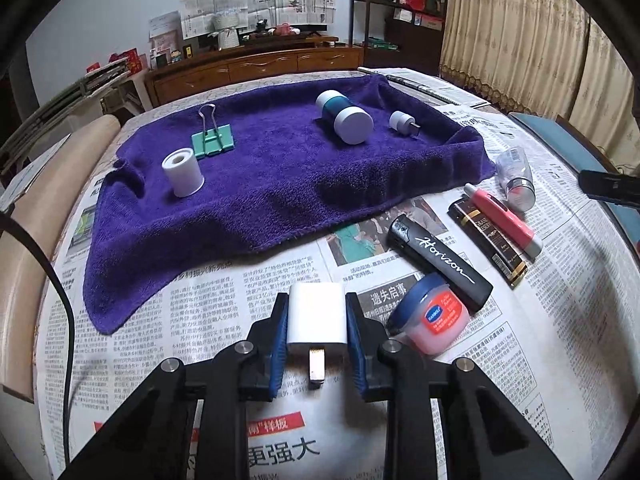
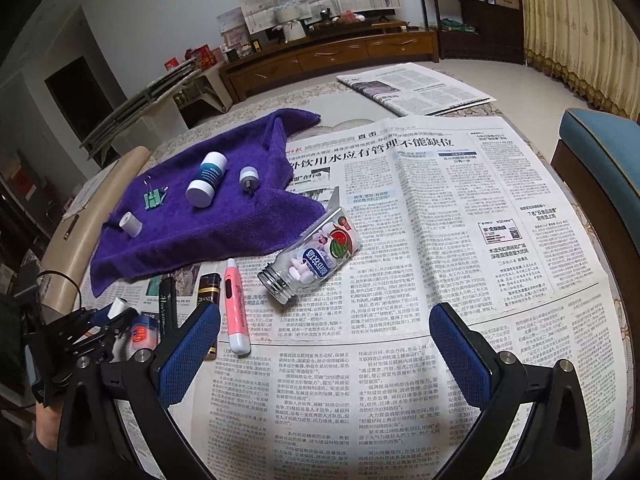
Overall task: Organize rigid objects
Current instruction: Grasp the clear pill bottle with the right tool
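1. Left gripper (image 1: 317, 322) is clamped on a white plastic USB charger block (image 1: 316, 316), over the newspaper-covered table (image 1: 200, 360).
2. Right gripper (image 2: 325, 350) stands wide apart, holding nothing.
3. Purple terry towel (image 1: 260, 184) carries a white-capped teal cylindrical bottle (image 1: 340, 114) and a green metal binder clip (image 1: 212, 142).

White charger plug (image 1: 316, 316) sat clamped between the left gripper (image 1: 317, 334) pads, prongs toward the camera. Just right of it: blue-lidded jelly jar (image 1: 430, 318), black lighter (image 1: 440, 262), dark gold-trimmed tube (image 1: 486, 240), pink pen-shaped device (image 1: 504, 216). Candy bottle (image 2: 310, 258) lay tipped ahead of the wide-open right gripper (image 2: 324, 344).
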The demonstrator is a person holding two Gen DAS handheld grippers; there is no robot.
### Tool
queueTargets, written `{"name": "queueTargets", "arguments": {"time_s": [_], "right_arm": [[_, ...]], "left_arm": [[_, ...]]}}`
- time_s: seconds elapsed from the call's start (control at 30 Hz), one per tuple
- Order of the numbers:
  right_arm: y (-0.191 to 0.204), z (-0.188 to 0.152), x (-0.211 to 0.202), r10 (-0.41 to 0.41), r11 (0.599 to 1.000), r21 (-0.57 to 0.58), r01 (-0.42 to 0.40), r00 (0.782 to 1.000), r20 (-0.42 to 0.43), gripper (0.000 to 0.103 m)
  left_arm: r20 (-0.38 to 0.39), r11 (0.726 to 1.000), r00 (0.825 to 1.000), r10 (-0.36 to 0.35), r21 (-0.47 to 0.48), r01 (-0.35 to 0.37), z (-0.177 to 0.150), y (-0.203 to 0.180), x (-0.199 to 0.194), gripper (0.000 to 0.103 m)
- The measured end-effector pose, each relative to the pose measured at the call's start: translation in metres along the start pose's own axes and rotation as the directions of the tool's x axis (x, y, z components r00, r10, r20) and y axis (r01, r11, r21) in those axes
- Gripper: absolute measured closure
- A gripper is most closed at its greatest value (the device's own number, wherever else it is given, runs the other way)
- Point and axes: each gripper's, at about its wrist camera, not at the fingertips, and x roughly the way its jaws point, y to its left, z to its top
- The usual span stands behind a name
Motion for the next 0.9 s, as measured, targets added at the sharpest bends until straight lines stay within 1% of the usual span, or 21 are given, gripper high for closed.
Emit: {"name": "queueTargets", "arguments": {"time_s": [0.2,0.33,0.37,0.4,0.47,0.53,0.57,0.6,0.67,0.7,0.8,0.9], "right_arm": [[0.016,0.008,0.022,-0.065,0.996,-0.067,0.065,0.998,0.005,0.002],[0.020,0.023,0.038,-0.076,0.997,-0.015,0.076,0.997,0.010,0.002],[0.021,0.028,0.042,-0.093,0.996,0.002,0.093,0.996,0.008,0.002],[0.023,0.032,0.046,-0.116,0.993,0.013,0.116,0.993,0.011,0.002],[0.030,0.036,0.054,-0.174,0.985,-0.012,0.174,0.985,0.015,0.002],[0.033,0.035,0.063,-0.250,0.967,-0.044,0.250,0.968,0.011,0.002],[0.032,0.033,0.066,-0.267,0.962,-0.055,0.267,0.964,0.006,0.002],[0.029,0.030,0.069,-0.279,0.959,-0.059,0.278,0.960,-0.006,0.003],[0.021,0.029,0.071,-0.267,0.963,-0.039,0.266,0.963,-0.034,0.003],[0.017,0.029,0.070,-0.275,0.961,-0.032,0.274,0.961,-0.043,0.003],[0.011,0.030,0.065,-0.302,0.953,-0.030,0.301,0.952,-0.053,0.003],[0.006,0.027,0.060,-0.325,0.945,-0.038,0.324,0.945,-0.043,0.003]], "left_arm": [[-0.007,1.000,1.000,-0.017,-0.020,0.017,-0.004,0.006,-0.004,0.078],[-0.012,0.999,1.000,-0.029,-0.041,0.029,-0.004,0.011,-0.004,0.078],[-0.013,0.999,0.999,-0.032,-0.043,0.032,-0.004,0.011,-0.004,0.078],[-0.013,0.998,0.999,-0.037,-0.045,0.036,-0.004,0.012,-0.004,0.078],[-0.014,0.998,0.999,-0.044,-0.049,0.043,-0.005,0.015,-0.005,0.078],[-0.015,0.997,0.998,-0.053,-0.056,0.052,-0.006,0.018,-0.005,0.078],[-0.015,0.997,0.998,-0.057,-0.061,0.056,-0.006,0.018,-0.005,0.078],[-0.016,0.996,0.998,-0.063,-0.068,0.062,-0.005,0.019,-0.005,0.078],[-0.015,0.995,0.998,-0.068,-0.075,0.066,-0.005,0.020,-0.004,0.078],[-0.015,0.995,0.998,-0.066,-0.072,0.065,-0.006,0.020,-0.005,0.078],[-0.016,0.995,0.998,-0.066,-0.071,0.065,-0.006,0.020,-0.005,0.078],[-0.020,0.995,0.998,-0.068,-0.076,0.066,-0.005,0.020,-0.005,0.078]]}}
